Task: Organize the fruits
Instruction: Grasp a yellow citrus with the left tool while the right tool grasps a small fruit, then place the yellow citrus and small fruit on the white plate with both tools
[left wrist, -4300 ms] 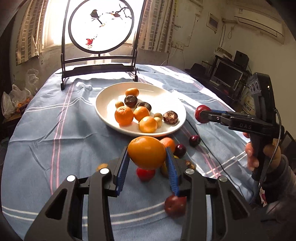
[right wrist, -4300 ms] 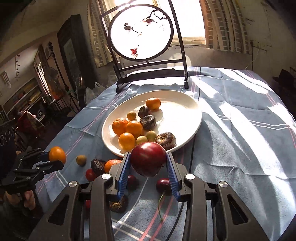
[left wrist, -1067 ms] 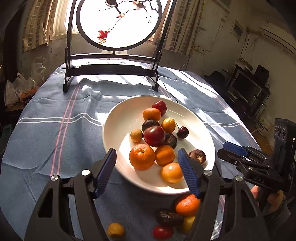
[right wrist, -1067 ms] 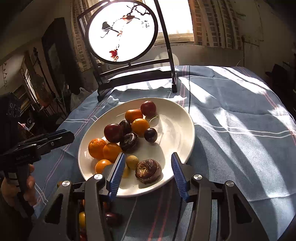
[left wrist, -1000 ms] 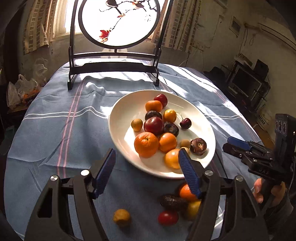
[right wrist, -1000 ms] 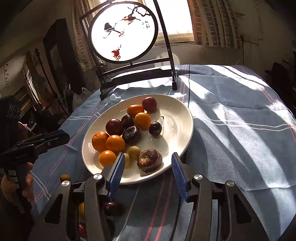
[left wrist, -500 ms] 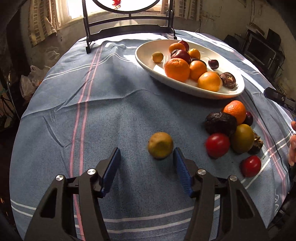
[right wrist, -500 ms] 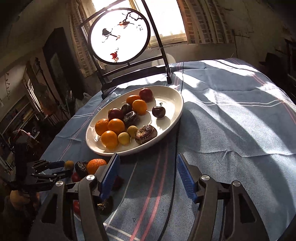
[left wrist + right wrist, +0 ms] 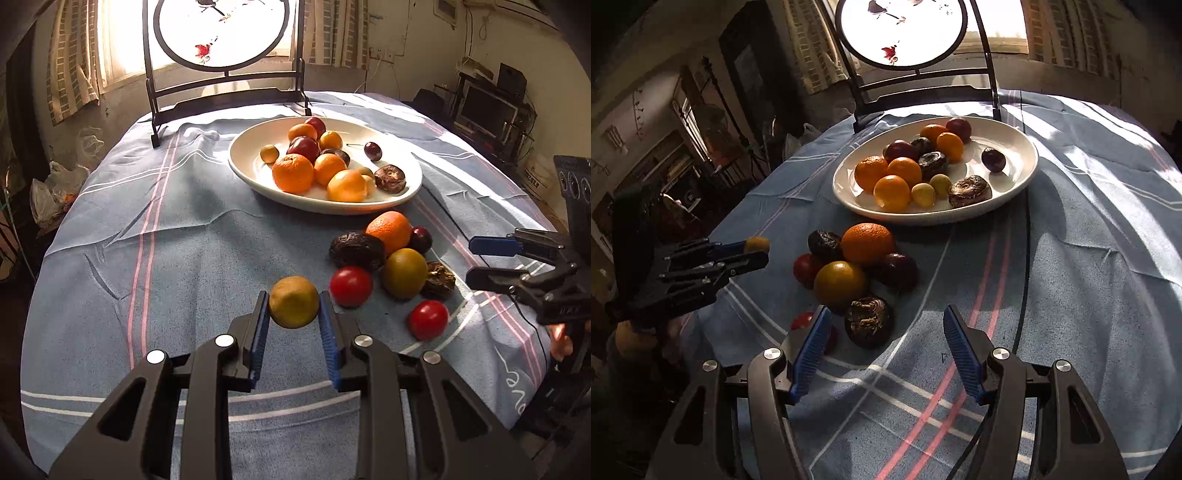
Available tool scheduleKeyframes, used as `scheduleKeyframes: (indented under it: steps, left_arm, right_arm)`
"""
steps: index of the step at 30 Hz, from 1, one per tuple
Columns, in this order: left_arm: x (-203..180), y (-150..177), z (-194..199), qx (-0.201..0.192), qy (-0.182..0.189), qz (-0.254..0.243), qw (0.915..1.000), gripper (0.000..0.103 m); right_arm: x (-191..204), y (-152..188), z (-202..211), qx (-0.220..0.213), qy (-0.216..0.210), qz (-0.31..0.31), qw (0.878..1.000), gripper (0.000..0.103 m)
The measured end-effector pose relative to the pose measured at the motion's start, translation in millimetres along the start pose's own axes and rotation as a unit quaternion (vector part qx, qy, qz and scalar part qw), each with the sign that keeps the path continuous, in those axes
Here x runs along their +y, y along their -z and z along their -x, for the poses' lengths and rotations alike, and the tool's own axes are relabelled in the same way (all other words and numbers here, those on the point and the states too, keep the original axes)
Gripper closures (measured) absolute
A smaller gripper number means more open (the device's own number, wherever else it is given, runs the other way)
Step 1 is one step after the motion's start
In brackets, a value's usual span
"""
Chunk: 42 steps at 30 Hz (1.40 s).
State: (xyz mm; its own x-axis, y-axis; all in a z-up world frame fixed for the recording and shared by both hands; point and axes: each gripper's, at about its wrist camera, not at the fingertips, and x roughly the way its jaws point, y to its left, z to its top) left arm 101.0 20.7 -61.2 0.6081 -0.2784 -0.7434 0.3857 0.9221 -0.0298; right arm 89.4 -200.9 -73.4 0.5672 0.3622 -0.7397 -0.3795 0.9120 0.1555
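Observation:
My left gripper [image 9: 293, 308] is shut on a small yellow-brown fruit [image 9: 293, 302] just above the blue cloth; in the right wrist view the left gripper [image 9: 753, 251] shows at the left with the small yellow-brown fruit [image 9: 758, 243] at its tips. My right gripper [image 9: 886, 317] is closing, its pads still clear of a dark wrinkled fruit [image 9: 868, 321] lying between them, nearer the left finger. In the left wrist view the right gripper [image 9: 476, 260] hangs beside the loose pile: an orange [image 9: 389, 227], a yellow-green fruit [image 9: 405, 272] and two red tomatoes [image 9: 351, 286]. Behind it, a white plate [image 9: 325, 206] holds several fruits.
A round painted screen on a black stand [image 9: 221, 33] stands at the table's far edge. A black cable [image 9: 1025, 258] runs over the cloth to the right of the plate. Bags [image 9: 48, 195] sit off the table's left side, and a monitor [image 9: 484, 107] at the right.
The left jaws closed on the yellow-brown fruit. The right gripper came back from the plate and down over the loose pile, so the wrinkled fruit now lies between its fingers.

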Motion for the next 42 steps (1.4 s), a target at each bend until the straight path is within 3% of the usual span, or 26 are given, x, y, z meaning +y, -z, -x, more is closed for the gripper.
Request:
scheduleKeyframes:
  steps: [2,4,9,14,21,27,32,36,38,42]
  left_arm:
    - [0.7,1.6,3.8,-0.003,0.009,0.009,0.9999,0.077]
    - [1.0,3.5,5.9,-0.006,0.013,0.013,0.9998,0.077]
    - [1.4,9.1,4.3,-0.004,0.014,0.016,0.9998,0.077]
    - [3.3,9.7,2.4,-0.004,0.018,0.020,0.9996,0.077]
    - [-1.6,0.2,12.3,-0.028,0.030,0.015,0.9991,0.077]
    - [-9.3,-40.3,3.3,-0.047,0.041,0.006,0.9980,0.077]
    - [-22.2,-82.8,-29.6,-0.043,0.040,-0.007,0.9983,0.077]
    - [-19.2,-103.9,-69.7,-0.014,0.031,0.003,0.9994,0.077]
    - [-15.0,-107.4,-85.0,0.001,0.026,0.011,0.9996,0.062]
    - [-2.6,-99.3,-73.9,-0.009,0.029,0.038,0.9988,0.047]
  right_arm:
    - [6.5,-0.2,-9.3,0.016,0.016,0.012,1.000,0.062]
    - [9.0,-1.5,-16.6,0.030,0.010,0.011,0.999,0.066]
    - [23.7,-4.7,-29.5,0.046,0.030,0.041,0.998,0.066]
    - [23.1,-5.3,-29.1,0.043,0.041,0.031,0.998,0.069]
    - [-5.5,-15.7,12.1,-0.025,0.018,-0.020,0.999,0.069]
    - [-46.8,-58.8,25.0,-0.056,0.018,-0.063,0.996,0.068]
    - [-69.6,-100.2,-3.8,-0.061,0.041,-0.079,0.994,0.068]
    - [-84.6,-120.4,-29.7,-0.068,0.040,-0.094,0.992,0.067]
    - [-86.6,-122.3,-32.3,-0.073,0.044,-0.099,0.991,0.059]
    - [-78.9,-107.9,-20.3,-0.075,0.037,-0.091,0.992,0.059]
